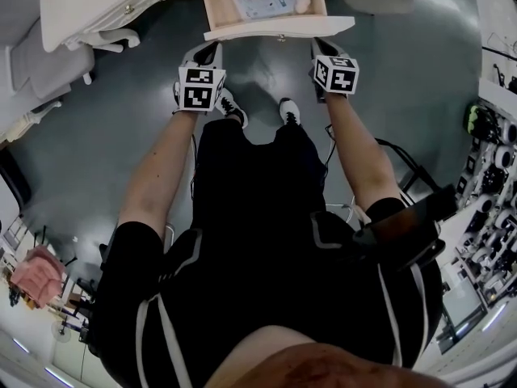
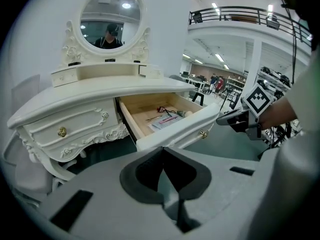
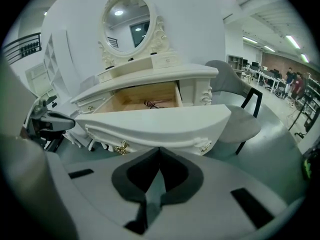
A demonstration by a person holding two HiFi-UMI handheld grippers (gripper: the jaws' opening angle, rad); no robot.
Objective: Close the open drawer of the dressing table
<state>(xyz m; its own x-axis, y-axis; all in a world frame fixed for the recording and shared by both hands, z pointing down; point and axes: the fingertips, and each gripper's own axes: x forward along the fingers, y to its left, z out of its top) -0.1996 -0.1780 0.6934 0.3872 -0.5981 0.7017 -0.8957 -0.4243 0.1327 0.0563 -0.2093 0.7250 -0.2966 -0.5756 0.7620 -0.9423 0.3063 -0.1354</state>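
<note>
A: Where is the drawer point(image 1: 279, 28)?

B: At the top centre of the head view, pulled well out of the white dressing table point(image 1: 97, 2). Its wooden inside holds a paper, a dark cable and a few small items.

A: And the grippers?

B: Both are just below the drawer's white front panel. The left gripper point(image 1: 204, 51) is near the panel's left end and the right gripper point(image 1: 325, 48) near its right end. I can't tell if either touches it.

A: How are the jaws?

B: In the left gripper view, the left gripper point(image 2: 163, 148) has its dark pads pressed together at the tips, nothing between them. The drawer point(image 2: 180, 129) is just beyond, in mid frame. The right gripper point(image 3: 160, 148) shows the same in its own view: jaws together and empty, with the curved drawer front point(image 3: 155, 121) filling the middle just above them.

A: Anything else?

B: An oval mirror point(image 2: 111, 19) tops the table at upper left. A grey chair point(image 3: 235, 116) stands at the right of the right gripper view.
</note>
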